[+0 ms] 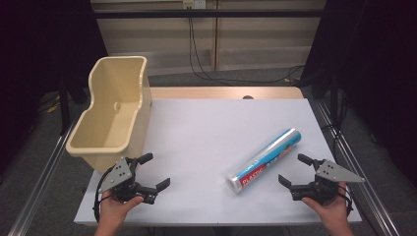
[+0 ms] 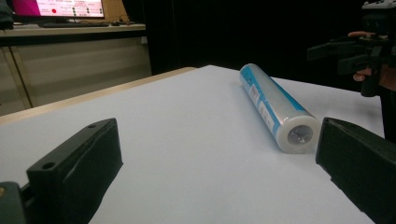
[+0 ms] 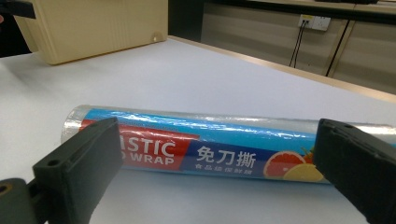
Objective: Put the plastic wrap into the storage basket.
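Blue-labelled plastic wrap roll (image 1: pixel 265 160) lies flat; both grippers' jaws gape wide, empty.

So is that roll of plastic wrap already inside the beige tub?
No, the roll of plastic wrap lies on the white table top, well apart from the beige tub at the left.

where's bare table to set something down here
Widest free patch: the middle, between the beige bin and the plastic wrap roll, back to the table's far edge. Tighter between the roll and the right tool.
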